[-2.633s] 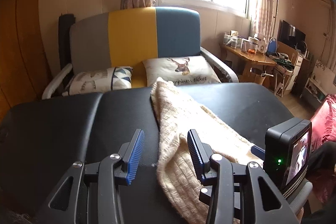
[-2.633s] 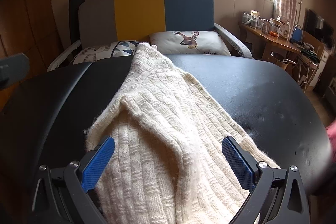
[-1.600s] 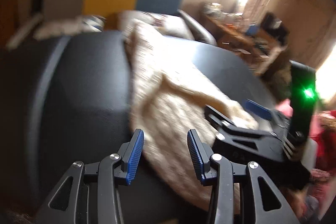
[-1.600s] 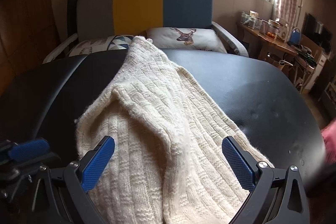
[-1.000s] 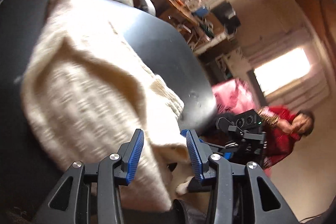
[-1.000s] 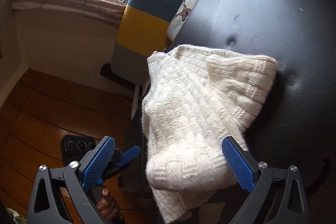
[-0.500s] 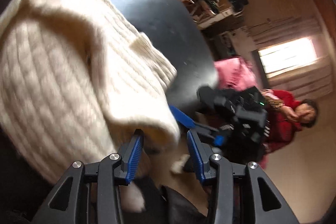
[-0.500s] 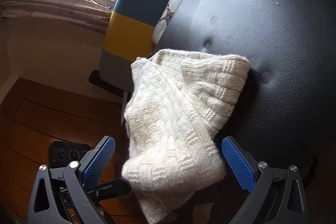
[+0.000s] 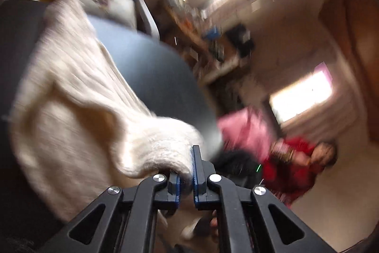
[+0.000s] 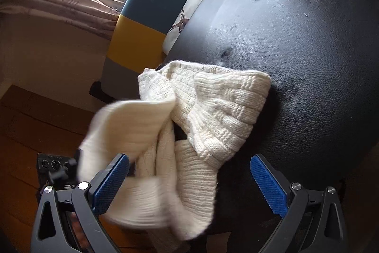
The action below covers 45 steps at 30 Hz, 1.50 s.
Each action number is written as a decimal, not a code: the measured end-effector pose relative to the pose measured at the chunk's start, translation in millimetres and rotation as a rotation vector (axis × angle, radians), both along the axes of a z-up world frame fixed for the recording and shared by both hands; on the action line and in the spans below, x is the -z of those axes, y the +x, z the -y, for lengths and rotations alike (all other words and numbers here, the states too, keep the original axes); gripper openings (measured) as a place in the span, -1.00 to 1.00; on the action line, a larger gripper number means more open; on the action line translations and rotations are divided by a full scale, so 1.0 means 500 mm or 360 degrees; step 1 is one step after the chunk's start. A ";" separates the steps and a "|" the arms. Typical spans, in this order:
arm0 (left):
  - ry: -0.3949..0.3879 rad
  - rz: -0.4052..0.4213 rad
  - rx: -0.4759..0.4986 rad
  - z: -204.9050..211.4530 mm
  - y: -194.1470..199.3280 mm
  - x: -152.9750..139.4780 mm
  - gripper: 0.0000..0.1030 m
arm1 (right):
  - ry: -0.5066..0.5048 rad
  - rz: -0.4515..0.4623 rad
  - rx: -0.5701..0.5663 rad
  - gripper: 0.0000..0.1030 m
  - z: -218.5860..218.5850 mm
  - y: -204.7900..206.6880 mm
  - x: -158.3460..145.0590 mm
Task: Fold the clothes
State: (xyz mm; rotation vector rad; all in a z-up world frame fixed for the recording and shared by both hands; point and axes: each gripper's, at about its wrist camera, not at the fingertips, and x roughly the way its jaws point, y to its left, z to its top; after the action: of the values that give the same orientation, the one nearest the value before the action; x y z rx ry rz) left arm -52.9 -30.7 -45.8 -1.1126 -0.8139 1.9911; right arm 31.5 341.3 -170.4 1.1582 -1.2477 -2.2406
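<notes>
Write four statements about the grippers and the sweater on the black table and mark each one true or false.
1. The left gripper is shut on the cream sweater. True.
2. The right gripper is clamped on the sweater. False: its jaws stand wide open.
3. The sweater lies on a black table. True, though part of it hangs over the edge.
4. The sofa behind the table is plain red. False: its back is teal, yellow and grey.

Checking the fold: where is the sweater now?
The cream sweater lies at the black table's near edge, one end clamped in the left gripper.
</notes>
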 end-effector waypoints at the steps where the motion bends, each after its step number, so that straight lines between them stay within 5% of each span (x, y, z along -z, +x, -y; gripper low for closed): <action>1: 0.0038 -0.0003 -0.0099 0.065 -0.004 -0.008 -0.88 | 0.0004 0.0007 -0.0022 1.00 0.009 -0.004 -0.001; 5: 0.0041 0.0040 -0.0475 0.271 0.000 0.007 -0.89 | 0.0048 0.0010 -0.0126 1.00 0.057 -0.024 -0.008; 9: -0.0337 0.0291 -0.0781 0.426 0.014 0.062 -0.76 | 0.0102 0.0009 -0.0259 1.00 0.119 -0.048 -0.016; 12: -0.0504 0.0478 -0.0939 0.494 0.047 0.099 -0.70 | 0.0109 0.0000 -0.0353 1.00 0.166 -0.064 -0.022; 15: -0.0615 0.0423 -0.1104 0.546 0.101 0.078 -0.65 | 0.0142 -0.0002 -0.0433 1.00 0.210 -0.074 -0.026; 24: -0.1176 -0.0038 -0.1028 0.447 0.157 -0.029 -0.54 | 0.0279 0.0104 -0.0537 1.00 0.265 -0.055 0.006; 28: -0.1275 0.0006 -0.1132 0.485 0.200 -0.026 -0.47 | 0.0258 0.0104 -0.0525 1.00 0.255 -0.044 0.014; 36: -0.1417 0.0024 -0.0689 0.387 0.187 0.083 -0.33 | 0.0360 0.0126 -0.0529 1.00 0.297 -0.070 0.008; 40: -0.1657 0.0083 -0.0497 0.326 0.151 0.161 -0.19 | 0.0376 0.0150 -0.0513 1.00 0.306 -0.084 0.011; 42: -0.1599 0.0036 -0.0545 0.331 0.155 0.158 -0.20 | 0.0399 0.0157 -0.0515 1.00 0.312 -0.089 0.011; 45: -0.1212 0.0163 -0.0629 0.393 0.163 0.148 -0.78 | 0.0445 0.0161 -0.0523 1.00 0.324 -0.098 0.012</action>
State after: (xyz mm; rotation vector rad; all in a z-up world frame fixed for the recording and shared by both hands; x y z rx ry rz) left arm 28.8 -227.4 -119.9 -1.5676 -0.3193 2.7081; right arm -17.4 179.1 -176.3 1.4735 -0.7226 -2.1702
